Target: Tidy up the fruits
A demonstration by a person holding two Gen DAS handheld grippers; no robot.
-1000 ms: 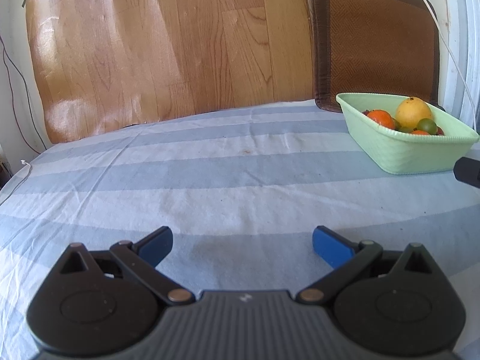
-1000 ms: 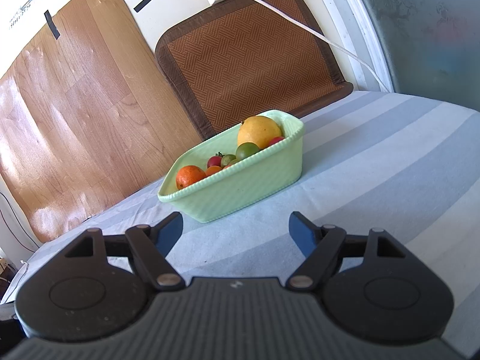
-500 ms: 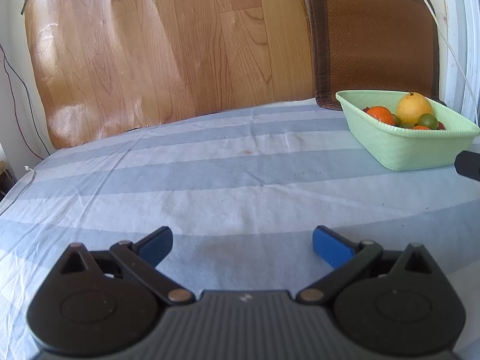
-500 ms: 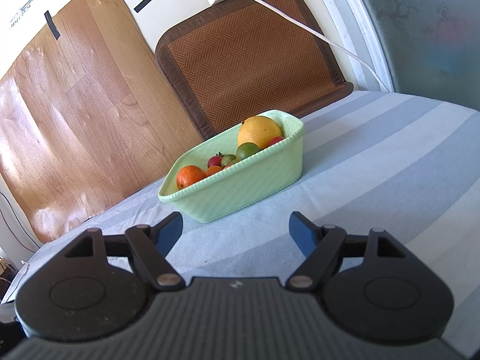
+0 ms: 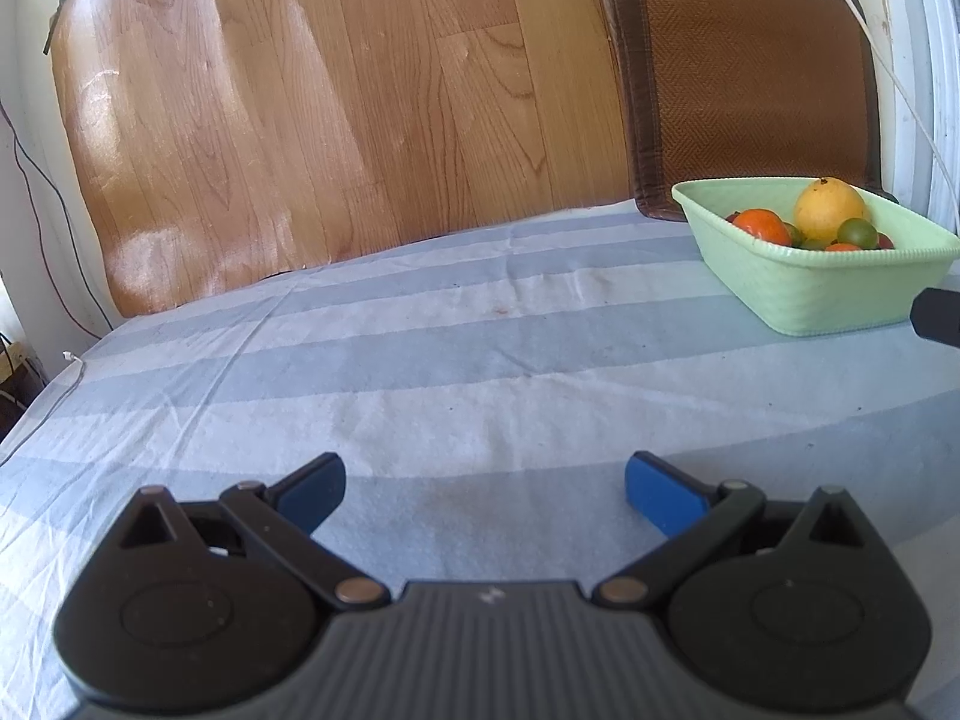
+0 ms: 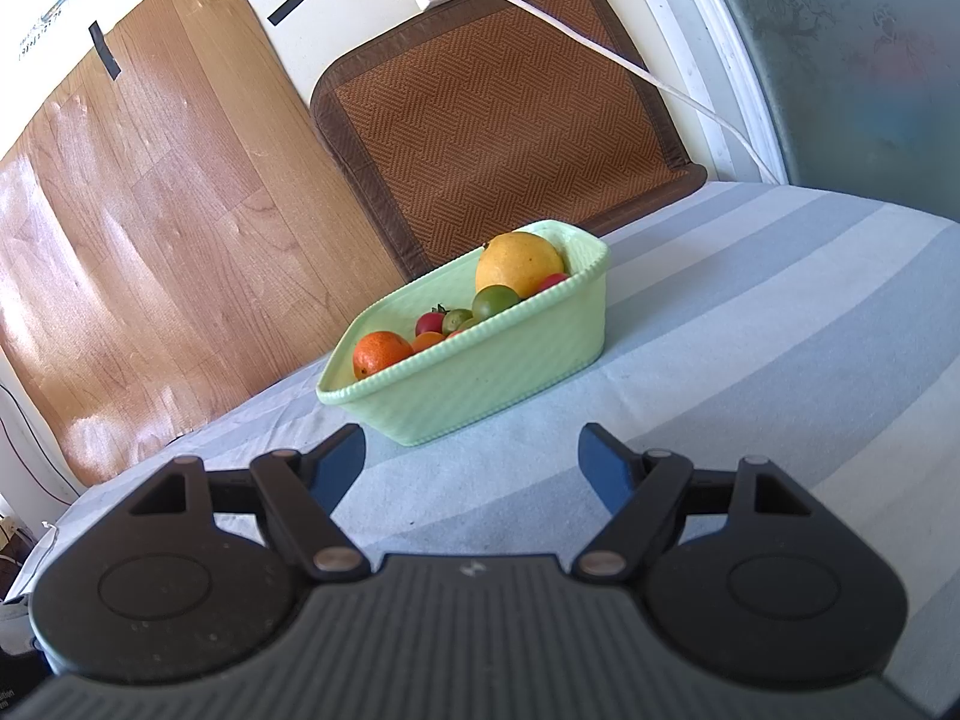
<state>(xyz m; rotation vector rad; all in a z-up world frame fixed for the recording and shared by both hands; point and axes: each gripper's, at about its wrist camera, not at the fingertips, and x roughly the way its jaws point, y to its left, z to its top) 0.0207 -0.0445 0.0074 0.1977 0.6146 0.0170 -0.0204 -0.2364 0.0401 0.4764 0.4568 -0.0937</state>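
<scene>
A pale green basket stands on the striped cloth, just beyond my right gripper, which is open with nothing between its blue pads. In the basket lie a large yellow fruit, an orange, a green fruit and small red ones. In the left wrist view the same basket sits far right, with the yellow fruit and orange showing over its rim. My left gripper hangs open over bare cloth, well left of the basket.
The blue and white striped cloth covers the table. A wood-grain board and a brown woven mat lean against the back wall. A white cable runs down the wall. A dark tip of the other gripper shows at the right edge.
The left wrist view has rolled slightly, so the basket sits a little lower and more level in it. The right gripper and the basket have not moved.
</scene>
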